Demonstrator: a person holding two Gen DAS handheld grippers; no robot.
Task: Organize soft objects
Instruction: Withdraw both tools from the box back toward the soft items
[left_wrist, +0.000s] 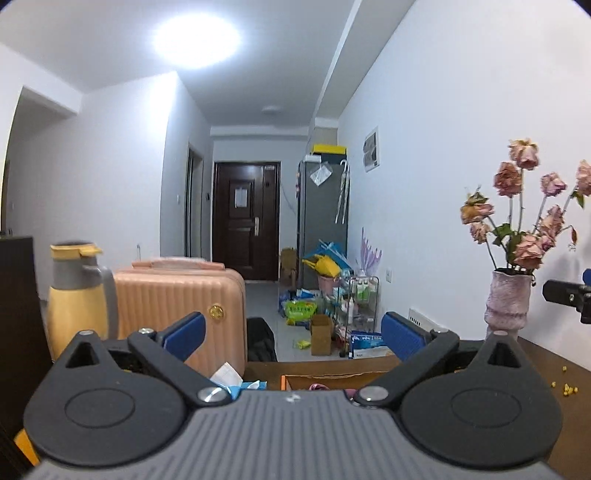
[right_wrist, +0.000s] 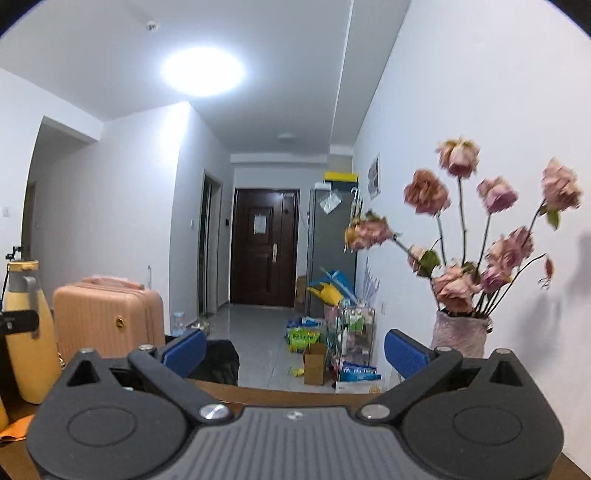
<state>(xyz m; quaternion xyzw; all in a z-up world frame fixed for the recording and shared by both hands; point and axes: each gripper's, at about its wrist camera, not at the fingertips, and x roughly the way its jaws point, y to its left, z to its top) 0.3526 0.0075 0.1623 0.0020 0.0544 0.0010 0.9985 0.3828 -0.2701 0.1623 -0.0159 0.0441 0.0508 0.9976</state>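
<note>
My left gripper (left_wrist: 293, 334) is open and empty, held above the brown table (left_wrist: 546, 365), its blue pads wide apart. Just below it, the rim of an orange box (left_wrist: 332, 378) shows, with a bit of pink soft stuff (left_wrist: 319, 387) inside and a blue tissue pack (left_wrist: 245, 386) to its left. My right gripper (right_wrist: 293, 349) is open and empty, above the table's far edge (right_wrist: 295, 393). The soft objects themselves are mostly hidden under the gripper bodies.
A pink vase of dried roses (left_wrist: 508, 301) stands at the right on the table; it also shows in the right wrist view (right_wrist: 460, 338). A yellow thermos (left_wrist: 75, 295) stands left. A pink suitcase (left_wrist: 177, 314) is behind. Yellow crumbs (left_wrist: 567, 387) lie on the table.
</note>
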